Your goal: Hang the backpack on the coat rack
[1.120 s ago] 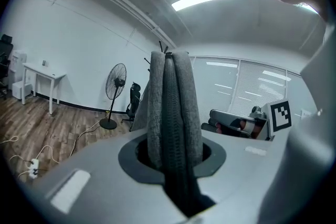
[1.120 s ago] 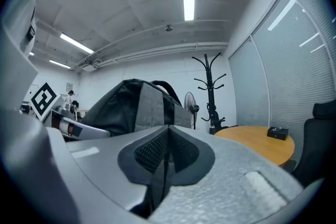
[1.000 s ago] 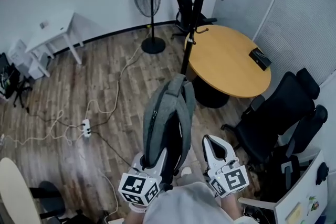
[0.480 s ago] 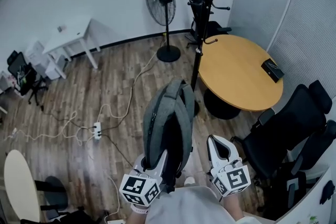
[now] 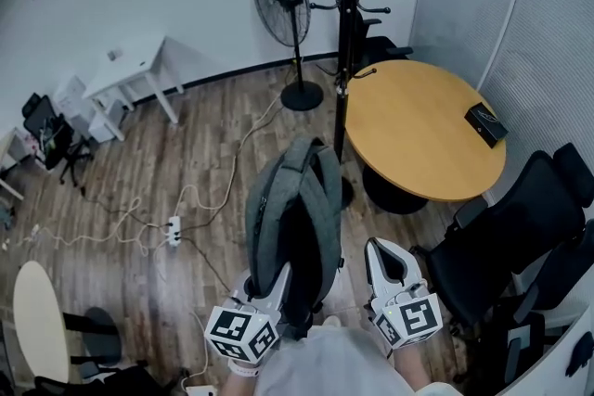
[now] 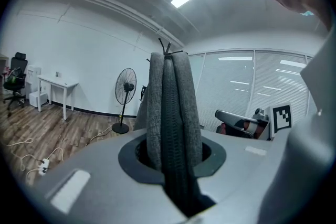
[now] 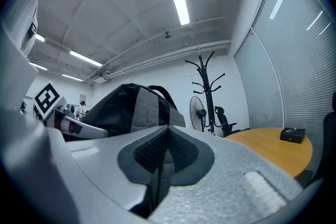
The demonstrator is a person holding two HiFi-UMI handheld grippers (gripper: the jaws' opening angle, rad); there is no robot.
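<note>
A wood floor, with a fan by the wall. My left gripper pinches the grey backpack by its strap and holds it up, well apart from the coat rack. My right gripper is pressed together, maybe on a thin strap; I can't be sure.

Head view: high, steeply down over floor, table; backpack near. Left gripper view: near-level, strap against lens, fan far. Right gripper view: level, toward rack. All three share fan, backpack.
</note>
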